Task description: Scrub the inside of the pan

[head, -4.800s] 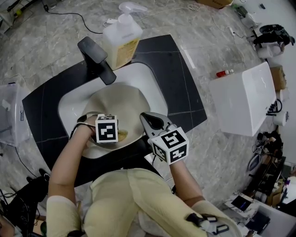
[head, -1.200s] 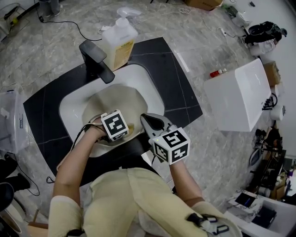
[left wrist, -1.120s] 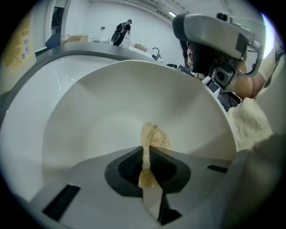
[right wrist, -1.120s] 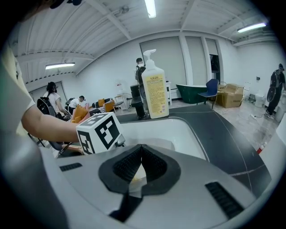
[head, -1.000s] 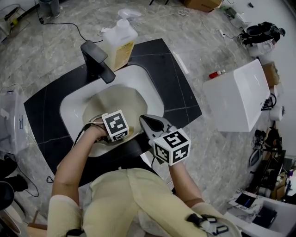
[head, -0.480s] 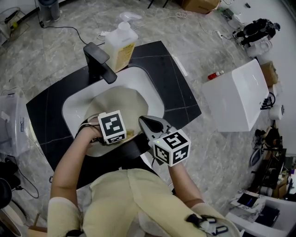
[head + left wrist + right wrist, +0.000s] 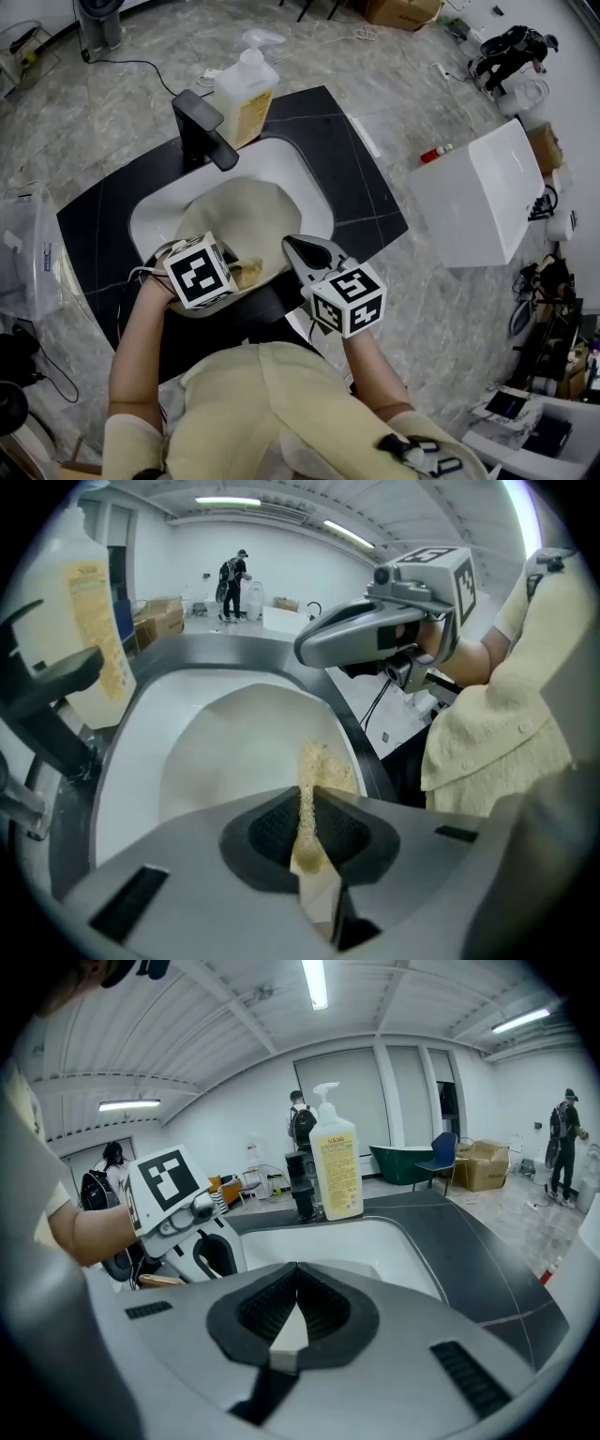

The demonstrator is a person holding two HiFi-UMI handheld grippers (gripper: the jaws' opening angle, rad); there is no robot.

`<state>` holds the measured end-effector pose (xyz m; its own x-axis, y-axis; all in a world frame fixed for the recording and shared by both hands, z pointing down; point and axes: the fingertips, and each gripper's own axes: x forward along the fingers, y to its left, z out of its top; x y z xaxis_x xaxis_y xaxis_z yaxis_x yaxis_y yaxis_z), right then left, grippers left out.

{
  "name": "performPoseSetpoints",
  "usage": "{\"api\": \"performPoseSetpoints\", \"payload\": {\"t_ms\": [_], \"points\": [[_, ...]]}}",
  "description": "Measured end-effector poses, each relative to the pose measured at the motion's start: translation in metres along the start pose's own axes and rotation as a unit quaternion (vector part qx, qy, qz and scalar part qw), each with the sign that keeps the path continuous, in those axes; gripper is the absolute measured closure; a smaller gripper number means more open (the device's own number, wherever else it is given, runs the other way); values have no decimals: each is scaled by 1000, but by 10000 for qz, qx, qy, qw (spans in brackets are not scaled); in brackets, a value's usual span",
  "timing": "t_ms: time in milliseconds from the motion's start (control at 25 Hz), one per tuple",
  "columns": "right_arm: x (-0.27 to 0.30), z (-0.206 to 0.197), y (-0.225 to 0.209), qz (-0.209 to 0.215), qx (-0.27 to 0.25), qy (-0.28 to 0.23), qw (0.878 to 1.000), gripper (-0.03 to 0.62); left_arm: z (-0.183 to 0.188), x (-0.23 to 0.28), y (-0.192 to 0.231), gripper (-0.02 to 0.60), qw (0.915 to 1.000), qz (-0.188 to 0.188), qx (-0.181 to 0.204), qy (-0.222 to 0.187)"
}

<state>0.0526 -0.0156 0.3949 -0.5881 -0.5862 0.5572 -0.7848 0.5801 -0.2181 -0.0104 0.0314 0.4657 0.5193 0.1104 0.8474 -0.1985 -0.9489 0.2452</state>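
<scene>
A round beige pan (image 7: 239, 211) lies inside the white oval sink basin (image 7: 305, 183), filling most of the bowl, its pale interior facing up. On the pan's near inner side, the left gripper (image 7: 232, 273) has its jaws clamped on a thin tan scrubbing sponge (image 7: 247, 273). In the left gripper view the sponge (image 7: 317, 766) shows as a grainy strip pinched between the dark ribbed pads, its free end sticking out past the tips above the pan's floor (image 7: 225, 752). The right gripper (image 7: 296, 247) sits at the pan's near right rim. In the right gripper view its jaws (image 7: 298, 1267) are drawn together at the tips with a pale sliver, apparently the pan's edge, caught between the pads. The two grippers are close side by side, each carrying a white cube with black square markers.

The basin is set in a black countertop (image 7: 361, 159). At its far edge stands a black angular faucet (image 7: 203, 128), the spout reaching over the bowl. Just beside the faucet is a translucent pump bottle with a yellow label (image 7: 247, 92). The counter stands on a grey marble-patterned floor (image 7: 122, 89). On the floor to the right are a white rectangular box (image 7: 487, 202) and, near it, a small red-capped bottle (image 7: 434, 151). A clear plastic bin (image 7: 23, 253) stands at the left.
</scene>
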Motion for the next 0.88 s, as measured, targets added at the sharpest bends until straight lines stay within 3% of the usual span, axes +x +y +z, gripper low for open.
{"api": "performPoseSetpoints", "payload": {"t_ms": [160,320,520,720,880], "points": [[-2,0,2,19,-5,-25,10000,577,2,-19,2,543,9971,448,-363,-491],[-2,-1,4,57,-7,-17,10000,577,2,-39,5,543,9865,955,-851,-1020],[1,1,4,92,13,-20,10000,577,2,-59,13,543,9633,1515,-1406,-1710],[2,0,2,87,16,-1,10000,578,-5,-74,14,543,9412,1805,-1821,-2201],[3,-1,2,86,14,5,10000,579,-10,-87,21,543,9175,2080,-2229,-2555]]}}
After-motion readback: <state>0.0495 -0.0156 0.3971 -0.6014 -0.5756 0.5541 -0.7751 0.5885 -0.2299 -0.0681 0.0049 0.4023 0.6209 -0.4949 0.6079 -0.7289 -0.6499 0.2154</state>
